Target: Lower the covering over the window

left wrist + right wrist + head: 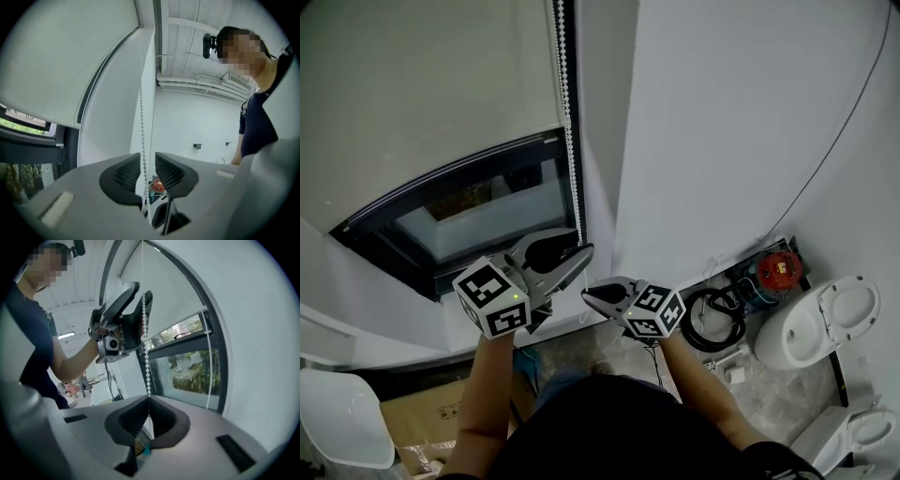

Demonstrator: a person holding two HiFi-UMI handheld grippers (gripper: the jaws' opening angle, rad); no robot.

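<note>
Hanging half-lowered, white blind (422, 84); right tongs (589, 293) clamp its bead chain (567, 103); left tongs (581, 246) parted around it

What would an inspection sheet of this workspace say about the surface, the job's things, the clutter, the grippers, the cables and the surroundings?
Surface: no table; speckled floor below.
Job's things: roller blind partly down over window; bead chain hangs at its right edge.
Clutter: cardboard box, red-topped device, toilet on the floor.
Grippers: left gripper open, jaws apart around the chain; right gripper shut on the chain, lower down.
Cables: coiled black hose; thin black cable on the wall.
Surroundings: white wall; trees outside.
</note>
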